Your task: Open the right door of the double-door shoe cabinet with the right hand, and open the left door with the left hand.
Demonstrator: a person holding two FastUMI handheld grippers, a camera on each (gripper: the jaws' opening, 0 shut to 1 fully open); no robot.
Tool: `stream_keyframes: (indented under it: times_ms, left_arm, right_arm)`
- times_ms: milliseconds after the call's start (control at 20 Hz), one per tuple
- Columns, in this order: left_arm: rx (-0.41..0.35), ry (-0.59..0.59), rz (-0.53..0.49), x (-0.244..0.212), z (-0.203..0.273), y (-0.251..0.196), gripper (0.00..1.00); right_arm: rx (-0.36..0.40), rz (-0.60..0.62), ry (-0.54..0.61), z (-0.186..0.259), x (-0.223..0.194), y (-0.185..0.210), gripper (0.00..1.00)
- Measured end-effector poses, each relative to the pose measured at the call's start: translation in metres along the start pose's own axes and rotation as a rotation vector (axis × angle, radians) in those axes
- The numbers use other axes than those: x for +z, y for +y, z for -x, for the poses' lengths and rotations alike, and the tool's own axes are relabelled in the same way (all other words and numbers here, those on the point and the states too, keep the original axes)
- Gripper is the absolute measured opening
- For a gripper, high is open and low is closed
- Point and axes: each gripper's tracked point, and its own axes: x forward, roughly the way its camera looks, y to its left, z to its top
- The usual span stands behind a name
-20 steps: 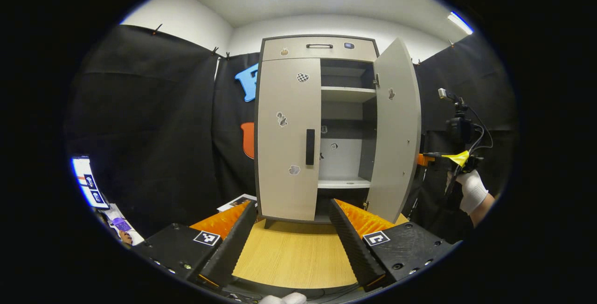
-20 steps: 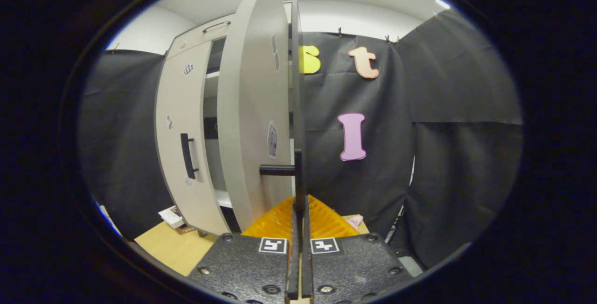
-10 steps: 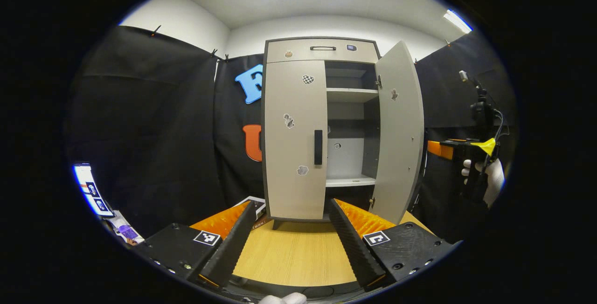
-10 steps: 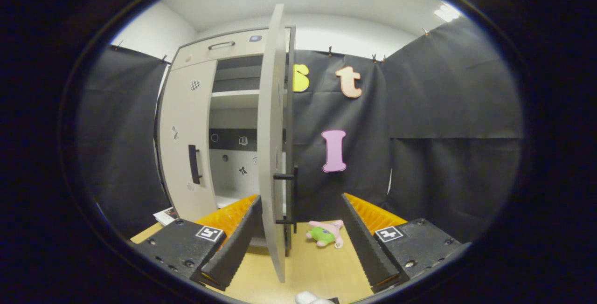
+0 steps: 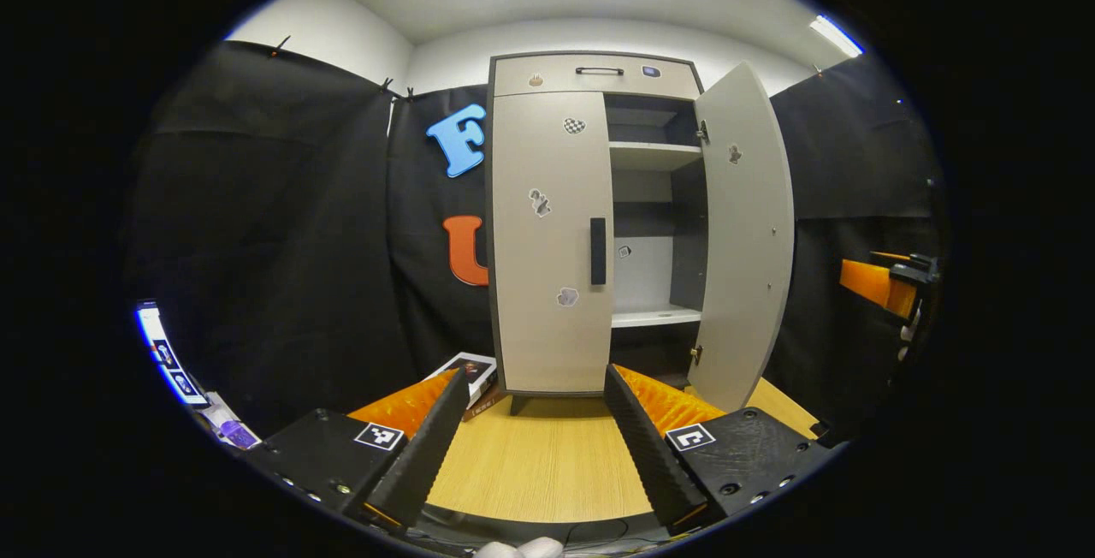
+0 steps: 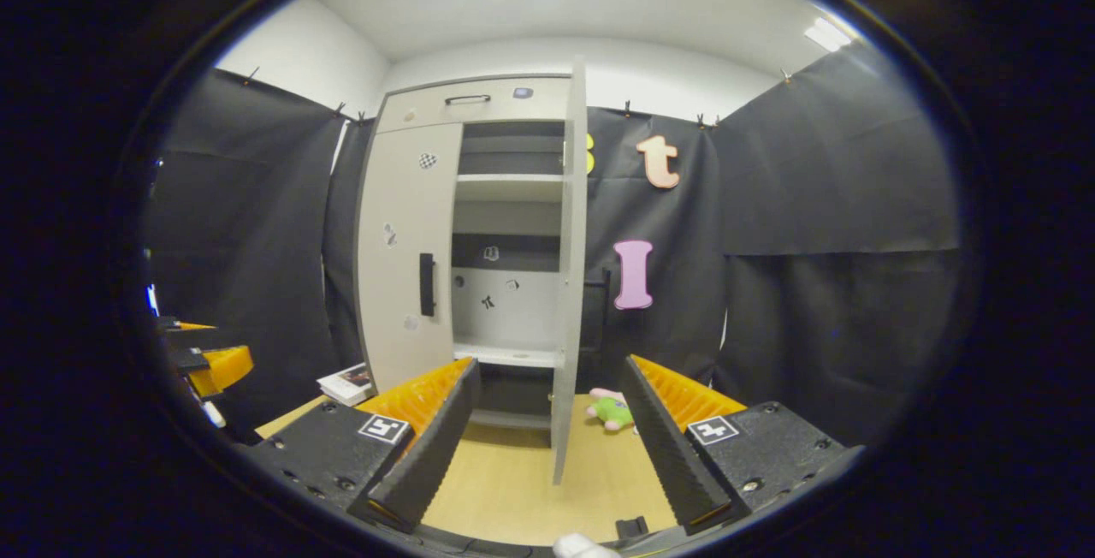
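The grey shoe cabinet [image 5: 590,76] stands on the wooden table straight ahead. Its left door [image 5: 547,241] is closed, with the dark handle [image 5: 597,251] at its inner edge. The right door [image 5: 744,233] is swung wide open, baring the shelves [image 5: 652,156]. My left gripper [image 5: 535,372] is open, held back from the cabinet and roughly in line with the left door's handle. My right gripper [image 6: 547,365] is open too and well clear of the right door [image 6: 569,284], which I see edge-on with its handle [image 6: 601,301] behind it. The closed left door [image 6: 406,258] is also in the right gripper view.
A book [image 5: 469,367] lies on the table [image 5: 539,464] by the cabinet's left foot. A small green and pink plush toy [image 6: 612,408] lies right of the open door. Black cloth walls close in both sides. The left gripper [image 6: 205,361] shows at the left edge.
My right gripper let go of the right door's handle, opened, and drew back from the door. The right door stayed open. My left gripper kept open and shifted slightly.
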Motion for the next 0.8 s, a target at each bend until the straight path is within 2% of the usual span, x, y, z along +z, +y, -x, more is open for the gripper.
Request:
stream_keyframes:
  times_ms: [300,500,800]
  left_arm:
    - [-0.044,-0.016,-0.018,0.009,-0.063,-0.033,0.95]
    - [-0.072,-0.043,-0.014,0.029,-0.118,-0.058,0.94]
    - [-0.076,-0.094,-0.038,0.068,-0.212,-0.081,0.95]
  right_arm:
    - [-0.001,-0.016,0.030,-0.015,-0.011,-0.009,1.00]
    - [-0.007,-0.010,0.029,-0.036,-0.008,-0.021,1.00]
    - [0.011,-0.017,0.036,-0.071,-0.006,-0.030,1.00]
